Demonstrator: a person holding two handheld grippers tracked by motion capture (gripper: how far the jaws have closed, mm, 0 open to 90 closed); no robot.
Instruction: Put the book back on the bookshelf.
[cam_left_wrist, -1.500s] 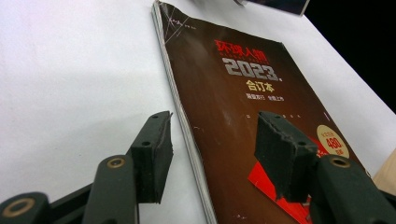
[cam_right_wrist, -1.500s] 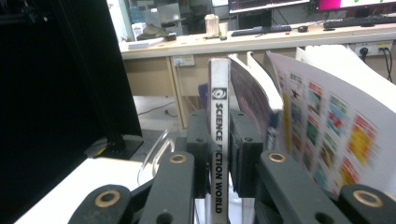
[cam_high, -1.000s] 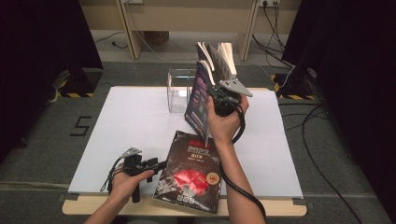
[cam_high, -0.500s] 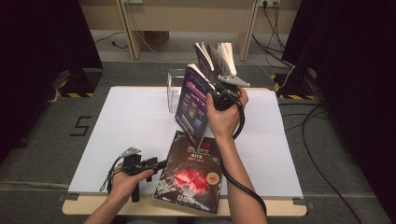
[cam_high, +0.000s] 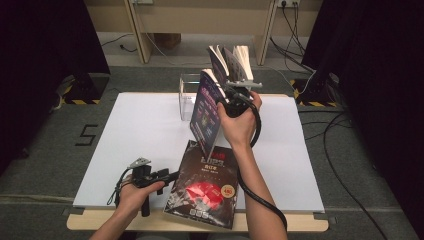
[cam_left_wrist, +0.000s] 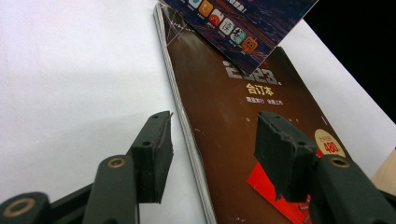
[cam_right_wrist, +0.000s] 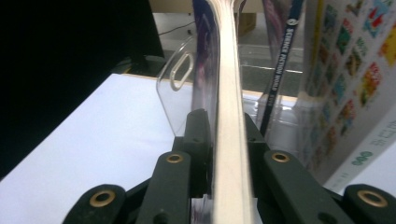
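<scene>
The white rectangular tabletop (cam_high: 150, 140) carries a clear acrylic book holder (cam_high: 189, 95) at its far edge, and I take that holder as the landmark. Nearer the person than the holder, a dark brown glossy magazine with a red emblem (cam_high: 205, 185) lies flat, its long axis running from the near edge toward the holder. Just in front of the holder, the right gripper (cam_high: 235, 102) holds a purple-covered paperback book (cam_high: 206, 112) upright; its jaws have just been closing and clamp the book's page block (cam_right_wrist: 231, 140). The holder's slot lies just beyond the book, so the right hand is nearer. The left gripper (cam_high: 172, 176) rests low beside the magazine's left edge, jaws apart, straddling that edge without pressing.
</scene>
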